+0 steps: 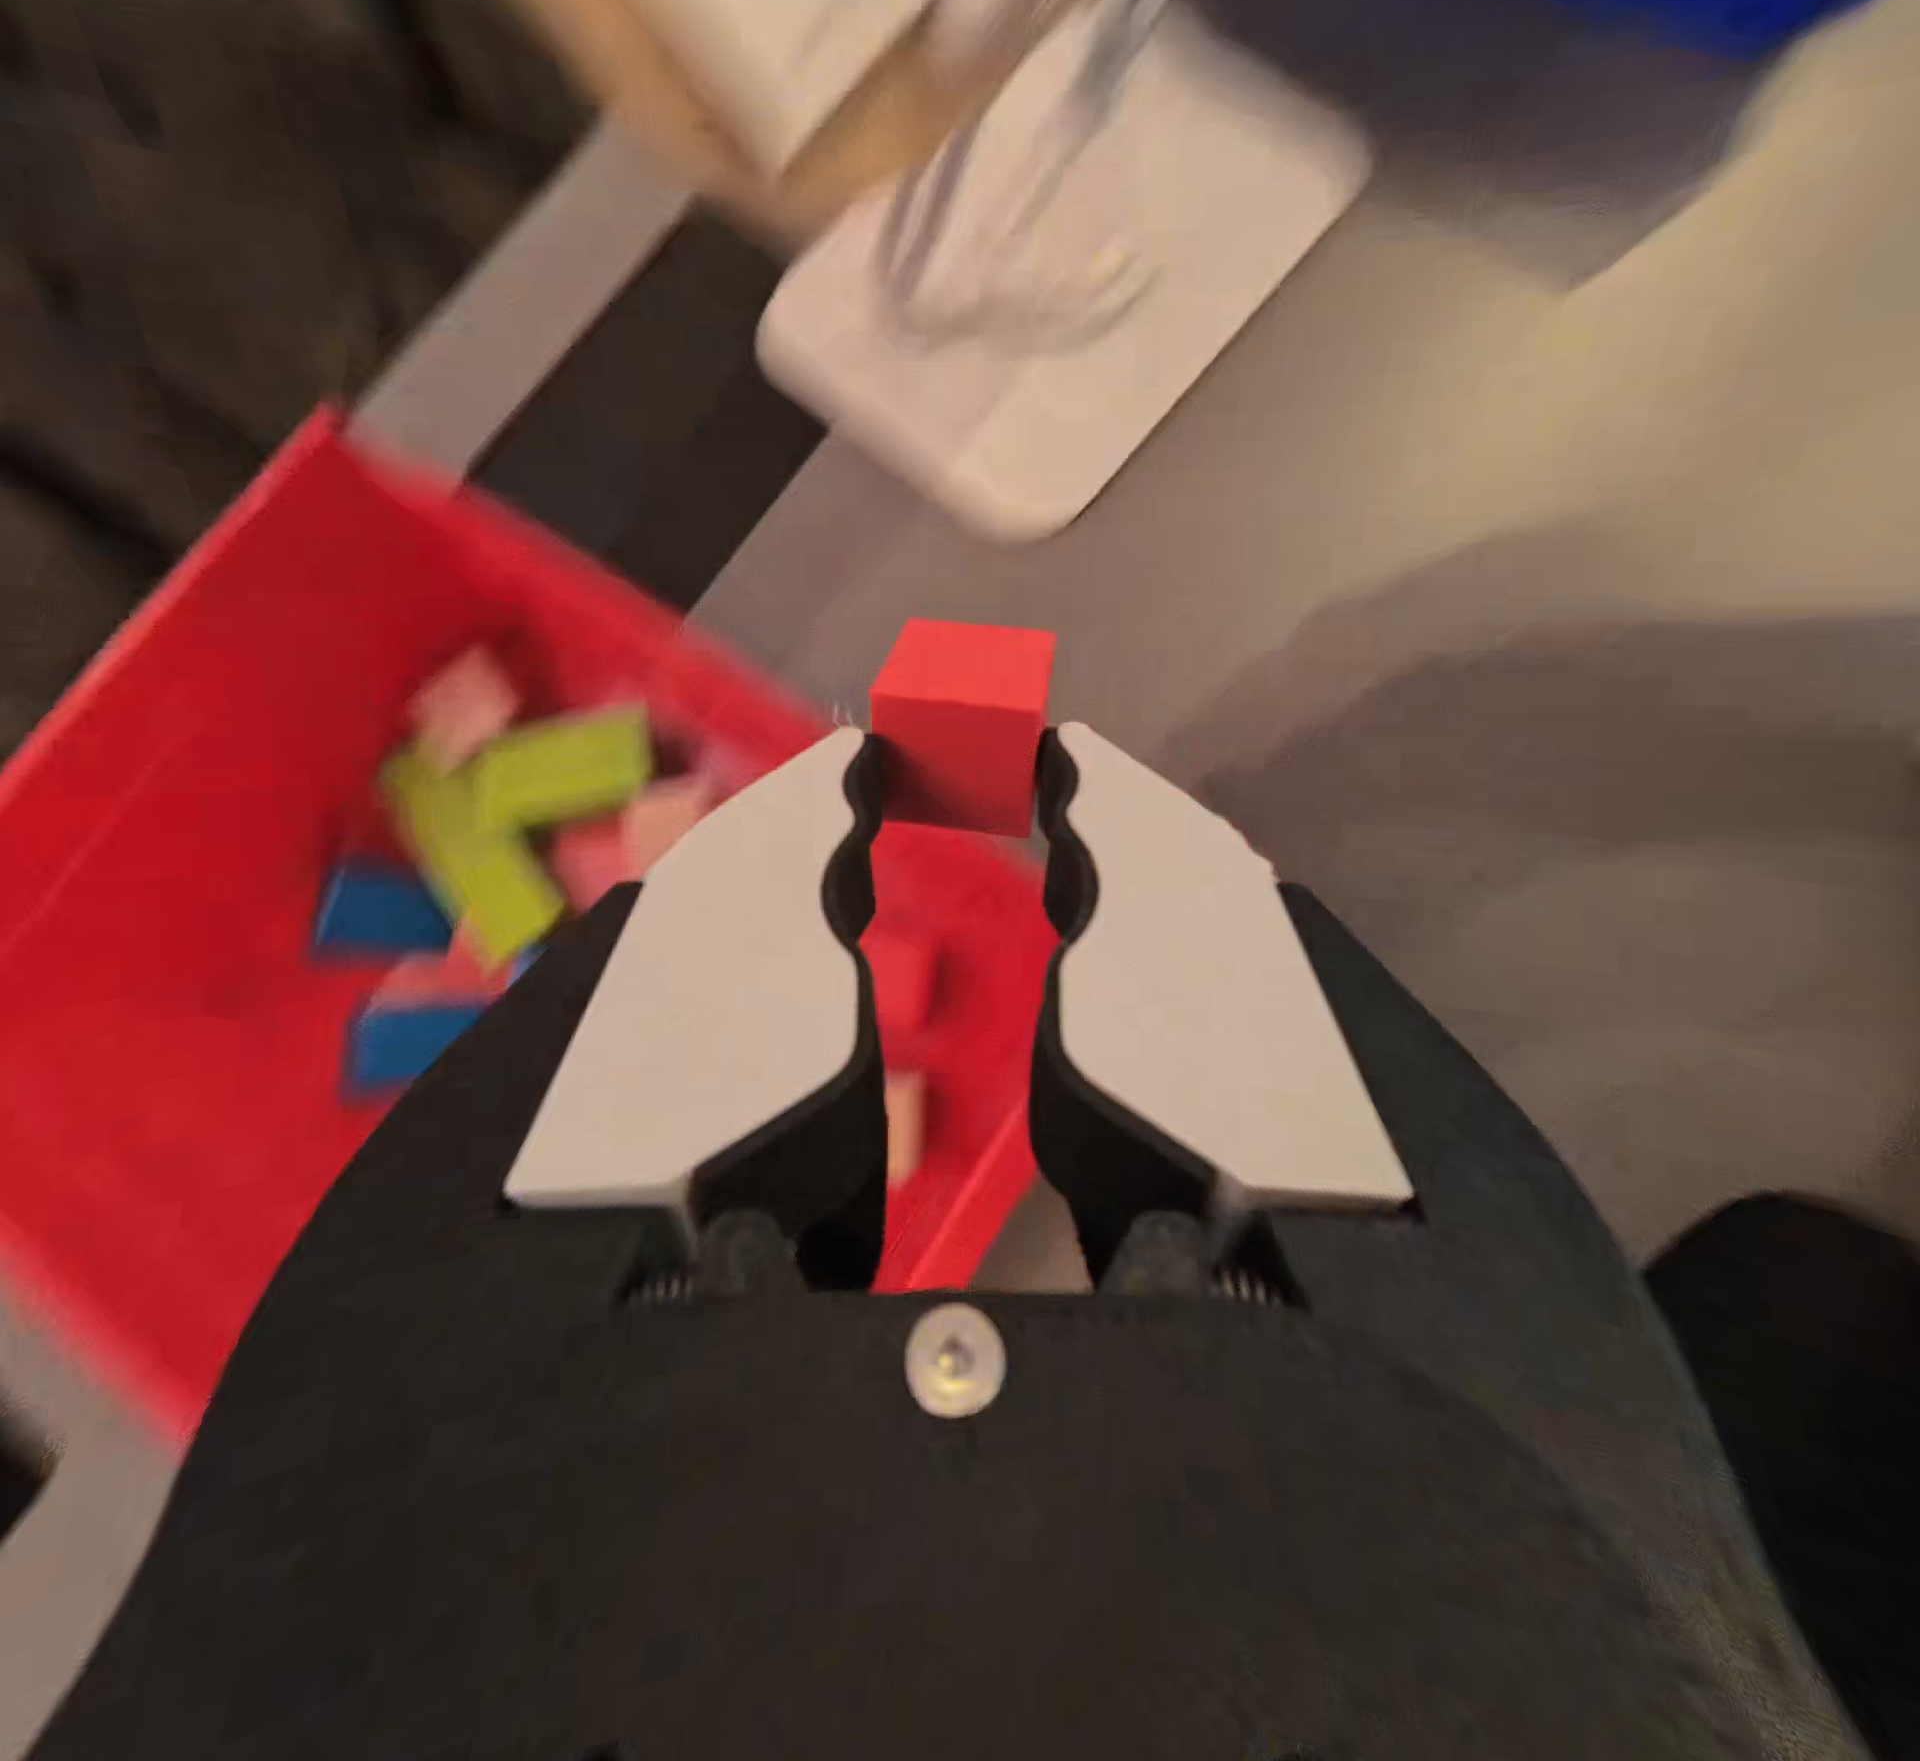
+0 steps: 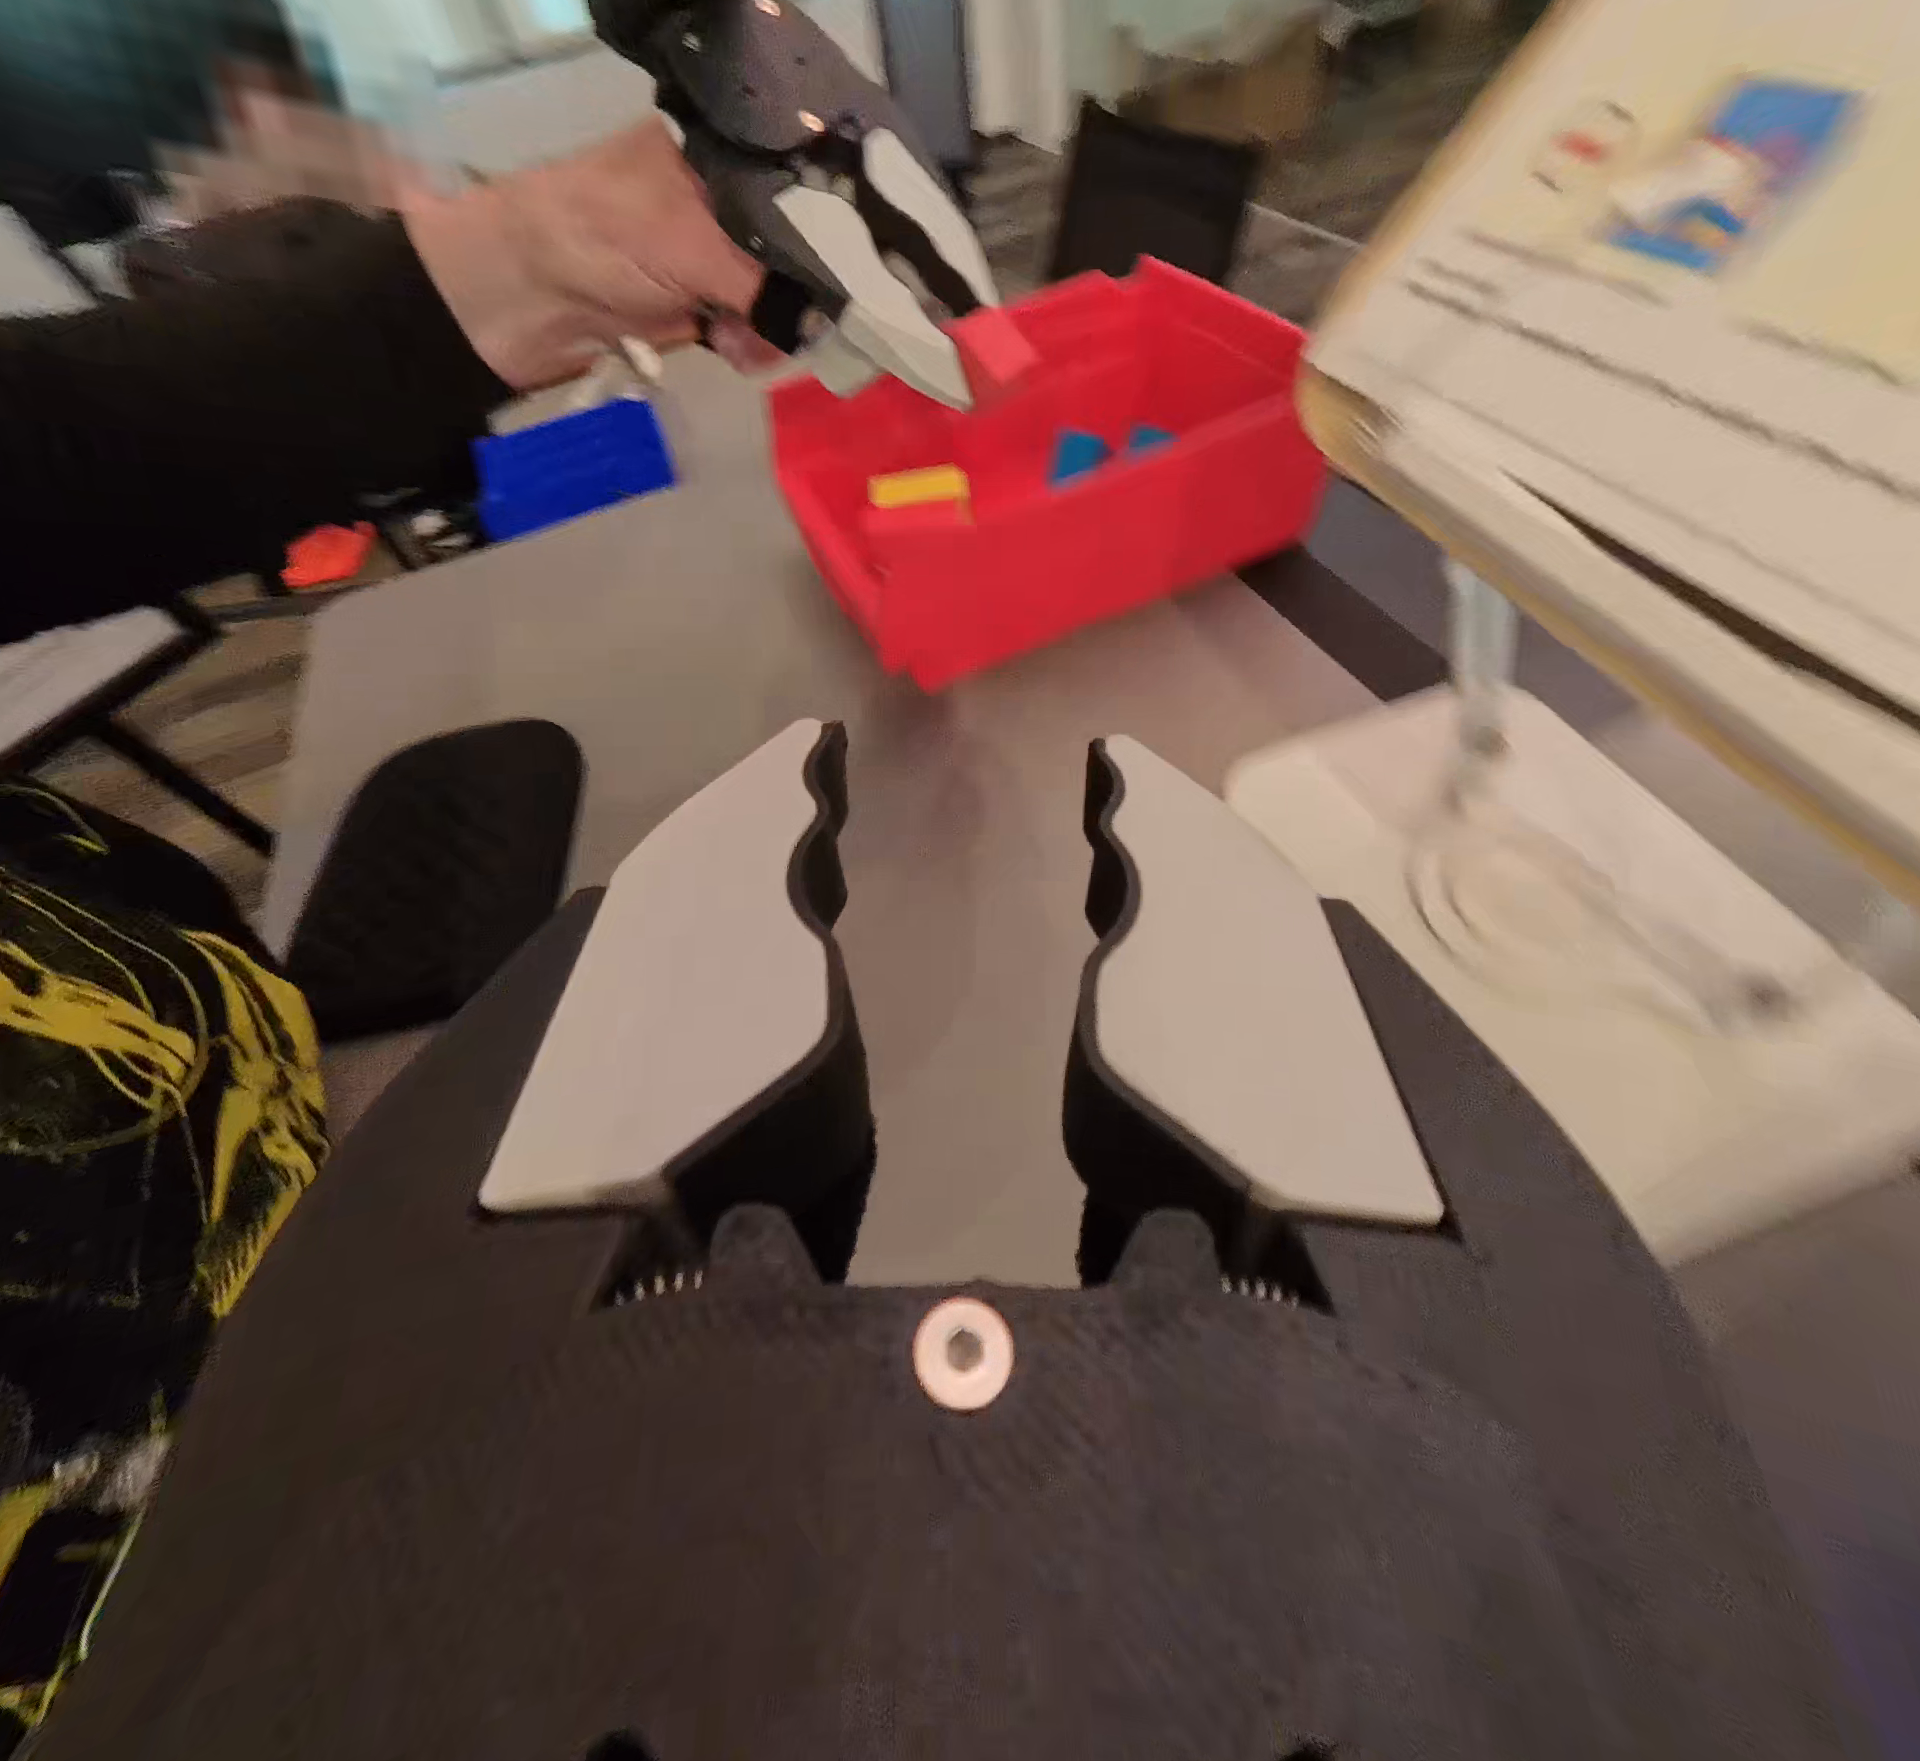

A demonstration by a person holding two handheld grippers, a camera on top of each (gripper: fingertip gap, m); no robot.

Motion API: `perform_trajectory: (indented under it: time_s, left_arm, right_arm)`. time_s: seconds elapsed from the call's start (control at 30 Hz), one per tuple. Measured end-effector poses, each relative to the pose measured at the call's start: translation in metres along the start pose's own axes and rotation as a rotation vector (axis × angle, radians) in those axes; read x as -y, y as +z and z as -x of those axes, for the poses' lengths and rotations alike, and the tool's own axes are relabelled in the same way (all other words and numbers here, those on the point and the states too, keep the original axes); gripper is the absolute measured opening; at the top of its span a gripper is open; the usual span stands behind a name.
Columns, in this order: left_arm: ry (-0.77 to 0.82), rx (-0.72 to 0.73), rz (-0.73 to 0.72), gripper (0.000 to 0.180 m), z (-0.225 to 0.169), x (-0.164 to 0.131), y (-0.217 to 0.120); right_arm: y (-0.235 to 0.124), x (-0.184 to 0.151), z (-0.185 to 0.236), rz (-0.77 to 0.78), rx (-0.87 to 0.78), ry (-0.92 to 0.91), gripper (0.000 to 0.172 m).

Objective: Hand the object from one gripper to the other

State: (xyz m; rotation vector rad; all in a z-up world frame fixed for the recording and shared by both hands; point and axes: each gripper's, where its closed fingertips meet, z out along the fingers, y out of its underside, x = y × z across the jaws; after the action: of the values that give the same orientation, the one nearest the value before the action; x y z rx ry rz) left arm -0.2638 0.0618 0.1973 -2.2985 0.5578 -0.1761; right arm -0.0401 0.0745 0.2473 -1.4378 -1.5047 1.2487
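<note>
My left gripper (image 1: 958, 755) is shut on a small red cube (image 1: 961, 729), held at the fingertips with both pads pressed on its sides, above the red bin (image 1: 156, 880). In the right wrist view the left gripper (image 2: 971, 350) shows farther off, in a person's hand, holding the red cube (image 2: 1000, 348) over the red bin (image 2: 1091, 558). My right gripper (image 2: 961, 776) is open and empty, low over the grey table (image 2: 623, 620), with only table surface between its fingers.
The red bin holds several blocks: yellow-green (image 1: 499, 828), blue (image 1: 384, 911), pink. A white stand base (image 1: 1060, 309) with a tilted board (image 2: 1662, 309) stands at the right. A blue box (image 2: 571, 464) sits at the far left. A black chair back (image 2: 436, 870) is near the table's front.
</note>
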Motion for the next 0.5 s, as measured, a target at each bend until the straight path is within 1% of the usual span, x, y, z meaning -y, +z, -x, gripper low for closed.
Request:
perform_trajectory:
  time_s: [0.03, 0.1, 0.17, 0.27, 0.3, 0.33, 0.4, 0.5]
  left_arm:
    - [0.026, -0.053, -0.093, 0.029, -0.026, 0.025, -0.005]
    - [0.074, -0.147, -0.235, 0.029, -0.071, 0.064, -0.014]
    - [0.093, -0.251, -0.334, 0.029, -0.107, 0.090, -0.021]
    - [0.099, -0.338, -0.398, 0.029, -0.136, 0.108, -0.024]
    - [0.095, -0.348, -0.413, 0.029, -0.140, 0.112, -0.025]
    - [0.093, -0.351, -0.428, 0.029, -0.141, 0.114, -0.026]
    - [0.096, -0.390, -0.440, 0.029, -0.147, 0.116, -0.028]
    - [0.128, -0.401, -0.400, 0.029, -0.156, 0.114, -0.018]
  right_arm:
    - [0.014, 0.012, 0.007, -0.028, 0.048, -0.022, 0.042]
    - [0.039, 0.031, 0.014, -0.079, 0.118, -0.058, 0.042]
    - [0.054, 0.043, 0.015, -0.121, 0.168, -0.075, 0.042]
    - [0.059, 0.058, 0.018, -0.195, 0.232, -0.061, 0.041]
    - [0.058, 0.061, 0.020, -0.206, 0.260, -0.055, 0.045]
    - [0.055, 0.062, 0.020, -0.218, 0.279, -0.044, 0.042]
    - [0.048, 0.064, 0.024, -0.245, 0.319, -0.040, 0.032]
    - [0.044, 0.063, 0.027, -0.249, 0.354, -0.013, 0.031]
